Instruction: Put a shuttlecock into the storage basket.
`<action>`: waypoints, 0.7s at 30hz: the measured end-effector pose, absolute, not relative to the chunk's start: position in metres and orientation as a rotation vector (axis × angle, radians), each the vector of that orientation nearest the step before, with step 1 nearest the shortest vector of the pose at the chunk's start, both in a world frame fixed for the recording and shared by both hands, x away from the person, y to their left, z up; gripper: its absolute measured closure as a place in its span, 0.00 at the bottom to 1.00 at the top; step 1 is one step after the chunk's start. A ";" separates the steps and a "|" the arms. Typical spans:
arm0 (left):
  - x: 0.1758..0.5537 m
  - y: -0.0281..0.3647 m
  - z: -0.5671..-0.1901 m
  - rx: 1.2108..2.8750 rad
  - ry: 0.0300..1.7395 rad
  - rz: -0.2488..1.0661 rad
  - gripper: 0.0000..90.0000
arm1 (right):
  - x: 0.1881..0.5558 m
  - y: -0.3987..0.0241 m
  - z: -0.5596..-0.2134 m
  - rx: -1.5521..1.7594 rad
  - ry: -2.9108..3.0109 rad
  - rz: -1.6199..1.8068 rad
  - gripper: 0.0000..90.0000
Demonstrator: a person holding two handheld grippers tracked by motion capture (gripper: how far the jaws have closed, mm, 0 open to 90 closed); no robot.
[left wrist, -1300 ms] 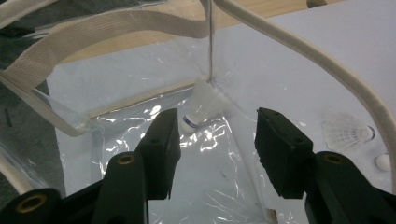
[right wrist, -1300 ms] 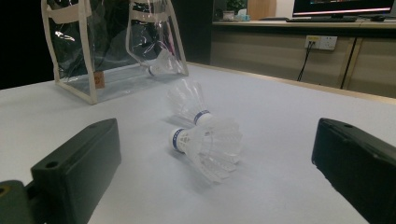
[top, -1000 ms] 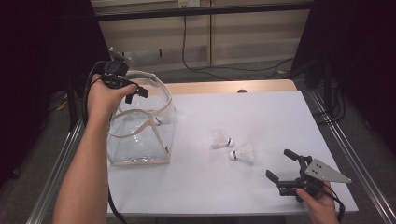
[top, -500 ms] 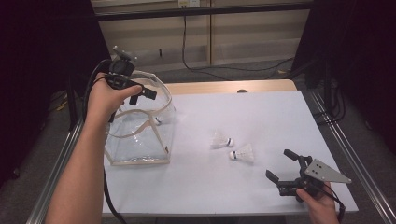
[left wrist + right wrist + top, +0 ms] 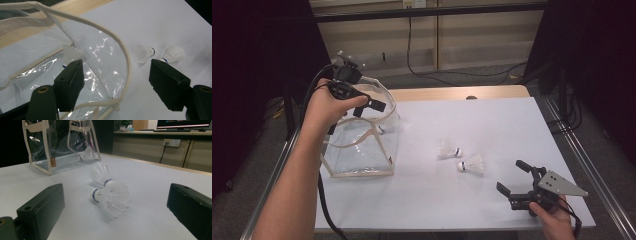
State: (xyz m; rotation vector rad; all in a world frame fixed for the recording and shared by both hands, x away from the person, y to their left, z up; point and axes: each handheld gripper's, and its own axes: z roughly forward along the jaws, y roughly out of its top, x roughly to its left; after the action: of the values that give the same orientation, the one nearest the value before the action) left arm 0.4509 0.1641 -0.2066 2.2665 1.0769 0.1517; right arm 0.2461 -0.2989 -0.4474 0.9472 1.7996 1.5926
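Note:
A clear plastic bag (image 5: 362, 145) with cream trim stands at the left of the white table (image 5: 492, 115). One white shuttlecock (image 5: 382, 129) lies inside it, against the far wall (image 5: 70, 52). My left gripper (image 5: 368, 109) hovers over the bag's mouth, open; its jaws have just been opening and nothing is between them (image 5: 115, 65). Two more shuttlecocks (image 5: 448, 149) (image 5: 472, 164) lie side by side mid-table. At the near right my right gripper (image 5: 510, 176) rests low and open, pointed at that pair (image 5: 112, 197), with a gap between them.
The bag's cream rim (image 5: 126, 57) curves between the left jaws in the left gripper view. A wooden strip (image 5: 452, 92) runs along the table's far edge. Metal rails (image 5: 582, 160) flank the table, and cables (image 5: 447, 70) lie on the floor behind.
The left hand has shifted a little right and up over the bag's mouth, and its jaws have spread wider. The right gripper and the two loose shuttlecocks have stayed put.

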 end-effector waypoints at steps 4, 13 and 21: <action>0.447 0.160 -0.205 2.281 1.041 0.133 0.27 | 0.246 -0.298 -0.447 0.944 1.798 1.591 0.01; 0.440 0.146 -0.208 2.317 0.971 0.120 0.25 | 0.246 -0.299 -0.447 0.942 1.798 1.593 0.01; 0.433 0.134 -0.214 2.323 0.919 0.087 0.23 | 0.246 -0.299 -0.447 0.943 1.799 1.589 0.01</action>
State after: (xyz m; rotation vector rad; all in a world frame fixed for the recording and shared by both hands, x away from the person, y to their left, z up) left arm 0.4332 0.1341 -0.2137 2.3231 0.9190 0.0870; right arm 0.2460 -0.2988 -0.4474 0.9434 1.7987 1.5887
